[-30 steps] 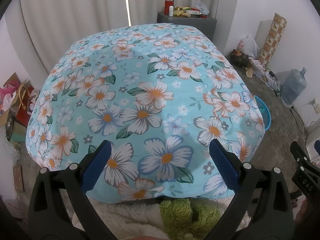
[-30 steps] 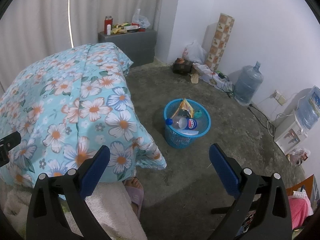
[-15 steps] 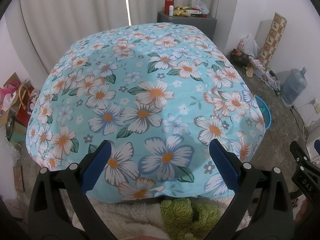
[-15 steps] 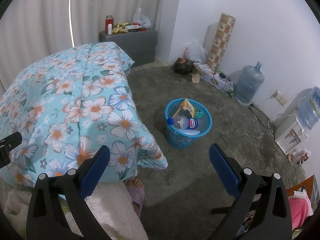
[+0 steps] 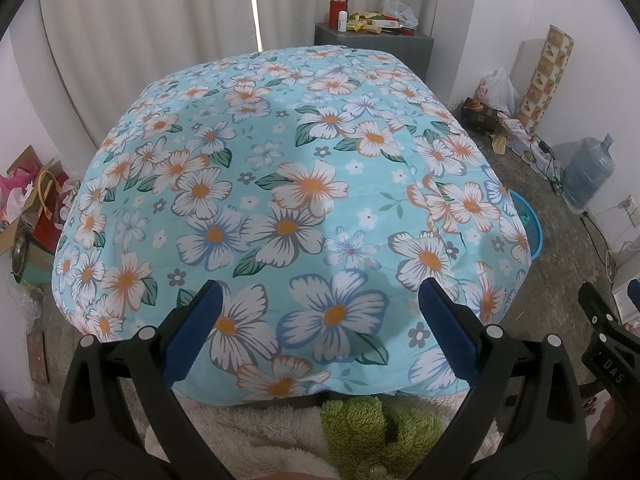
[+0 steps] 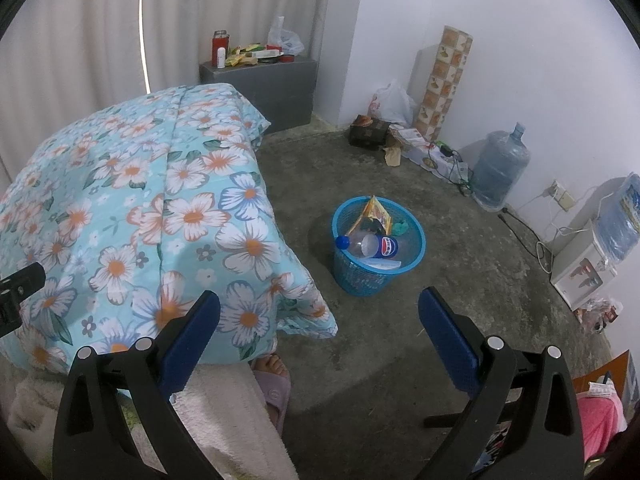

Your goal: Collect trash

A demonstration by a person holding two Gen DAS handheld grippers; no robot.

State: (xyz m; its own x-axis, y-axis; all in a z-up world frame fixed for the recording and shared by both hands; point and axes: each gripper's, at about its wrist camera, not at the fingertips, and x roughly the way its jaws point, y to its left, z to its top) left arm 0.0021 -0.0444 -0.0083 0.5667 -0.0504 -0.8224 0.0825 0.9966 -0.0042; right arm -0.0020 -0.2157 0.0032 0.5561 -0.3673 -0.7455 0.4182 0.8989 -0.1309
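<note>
Both tongs (image 5: 320,320) (image 6: 320,320) gape wide, empty. At twelve o'clock, a basket (image 6: 344,276) holds a light, slippery bottle (image 6: 370,245); grip its middle.

White walls (image 6: 520,40), pale curtains (image 5: 140,32), grey concrete floor (image 6: 400,340), floral-covered bed (image 5: 300,200).
</note>
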